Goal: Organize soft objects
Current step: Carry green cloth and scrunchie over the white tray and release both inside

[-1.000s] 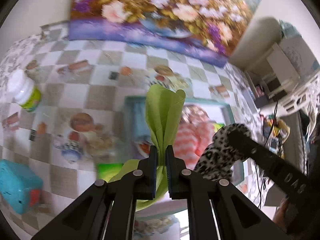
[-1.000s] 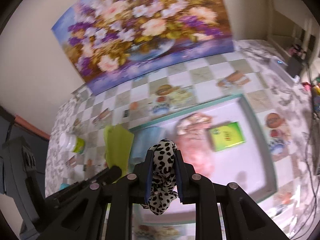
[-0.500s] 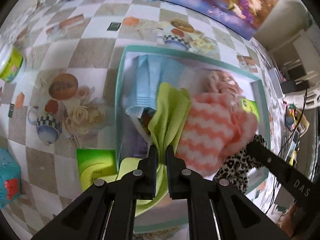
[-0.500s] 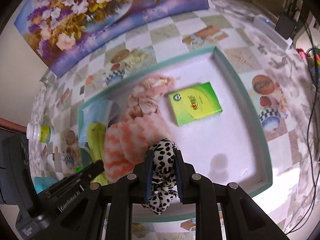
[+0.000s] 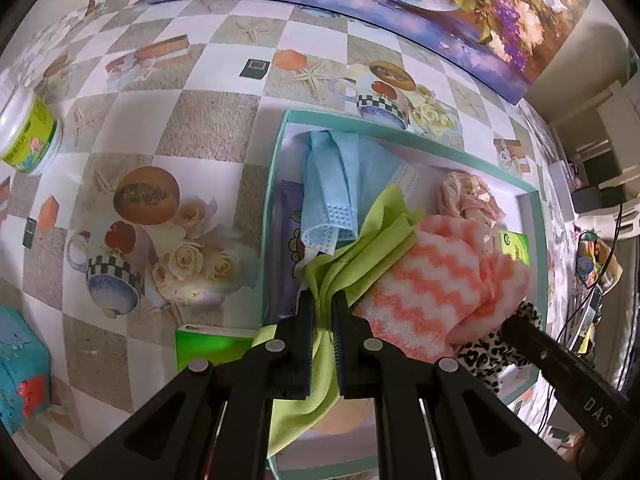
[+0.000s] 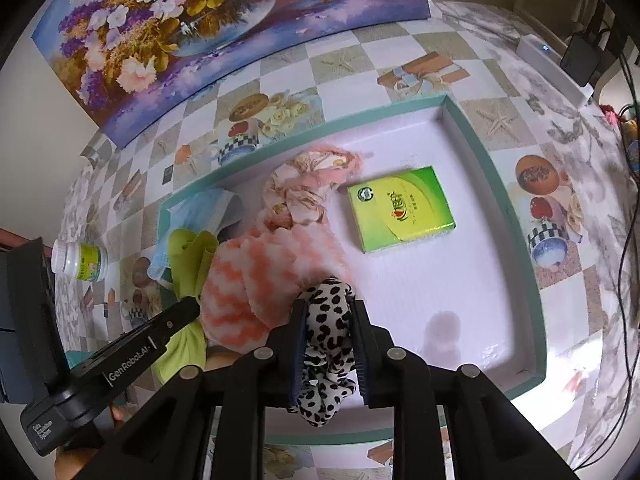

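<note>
My left gripper (image 5: 323,300) is shut on a lime-green cloth (image 5: 380,248), whose free end lies over a blue face mask (image 5: 336,176) and against a pink-and-white fuzzy sock (image 5: 424,288) in the teal-rimmed tray (image 5: 400,130). My right gripper (image 6: 328,312) holds a leopard-print scrunchie (image 6: 328,332) between its pads. Its jaws are opening, low over the tray floor (image 6: 460,280), beside the sock (image 6: 248,292). The green cloth (image 6: 188,260) and the left gripper's finger (image 6: 180,316) show at the left of the right wrist view.
Also in the tray are a pink floral cloth (image 6: 304,188), a green box (image 6: 400,208) and a purple packet (image 5: 288,248). On the checked tablecloth stand a white bottle (image 5: 28,132), a teal box (image 5: 20,368) and a green packet (image 5: 212,350). A flower painting (image 6: 224,28) leans behind.
Both grippers have come down toward the tray with their loads. The green cloth's end now rests on the mask and sock. The scrunchie sits lower beside the sock.
</note>
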`<state>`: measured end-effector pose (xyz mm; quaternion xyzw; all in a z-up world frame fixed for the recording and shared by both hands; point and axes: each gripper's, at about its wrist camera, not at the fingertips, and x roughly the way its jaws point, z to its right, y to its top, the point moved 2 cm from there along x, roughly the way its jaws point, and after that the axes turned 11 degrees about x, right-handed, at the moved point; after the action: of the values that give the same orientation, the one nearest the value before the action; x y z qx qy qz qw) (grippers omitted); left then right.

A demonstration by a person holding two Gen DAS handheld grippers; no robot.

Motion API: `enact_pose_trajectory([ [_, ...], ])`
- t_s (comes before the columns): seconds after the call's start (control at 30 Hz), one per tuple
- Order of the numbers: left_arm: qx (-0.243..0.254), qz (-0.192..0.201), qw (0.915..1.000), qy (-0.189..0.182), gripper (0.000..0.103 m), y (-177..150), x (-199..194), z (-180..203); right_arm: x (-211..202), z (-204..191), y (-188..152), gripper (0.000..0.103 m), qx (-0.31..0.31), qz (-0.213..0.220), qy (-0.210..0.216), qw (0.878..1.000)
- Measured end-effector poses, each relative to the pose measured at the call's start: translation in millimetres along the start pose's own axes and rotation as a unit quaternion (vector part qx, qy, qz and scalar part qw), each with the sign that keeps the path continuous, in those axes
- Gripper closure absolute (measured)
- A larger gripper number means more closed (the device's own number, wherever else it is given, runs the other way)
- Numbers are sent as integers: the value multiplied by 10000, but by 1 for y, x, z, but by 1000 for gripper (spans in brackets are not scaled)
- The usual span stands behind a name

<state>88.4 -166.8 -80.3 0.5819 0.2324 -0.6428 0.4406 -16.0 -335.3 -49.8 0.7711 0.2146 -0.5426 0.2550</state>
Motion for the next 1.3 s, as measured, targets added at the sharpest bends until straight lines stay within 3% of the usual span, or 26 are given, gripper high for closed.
enact_pose_trajectory([
  [0.13, 128, -24, 9999, 2, 87, 4, -4, 8, -10, -2, 2, 75, 5, 102, 14, 9999],
  [0.2, 197, -41, 9998, 41, 73, 4, -8, 12, -14, -4, 2, 69, 2, 150, 0, 9999],
  [0.3, 274, 9, 9995, 128, 71, 5, -17, 17, -25, -8, 2, 63, -47, 268, 0, 9996],
  [0.77, 87, 286, 9988, 384, 53, 4, -56, 8, -42, -27, -4, 61, -293, 456, 77, 9985],
  [0.83, 2, 298, 9984, 477, 45, 4, -56, 3, -41, -30, -5, 51, -333, 457, 68, 9984],
  [0.9, -107, 334, 9973, 649, 27, 4, -57, -3, -40, -32, -6, 41, -350, 482, 71, 9982],
  [1.1, -424, 396, 9944, 885, 17, 3, -58, -25, -35, -36, -7, 32, -395, 469, 24, 9981],
  [1.3, -707, 551, 9913, 964, 12, 3, -65, -46, -30, -39, -8, 15, -420, 470, 27, 9980],
])
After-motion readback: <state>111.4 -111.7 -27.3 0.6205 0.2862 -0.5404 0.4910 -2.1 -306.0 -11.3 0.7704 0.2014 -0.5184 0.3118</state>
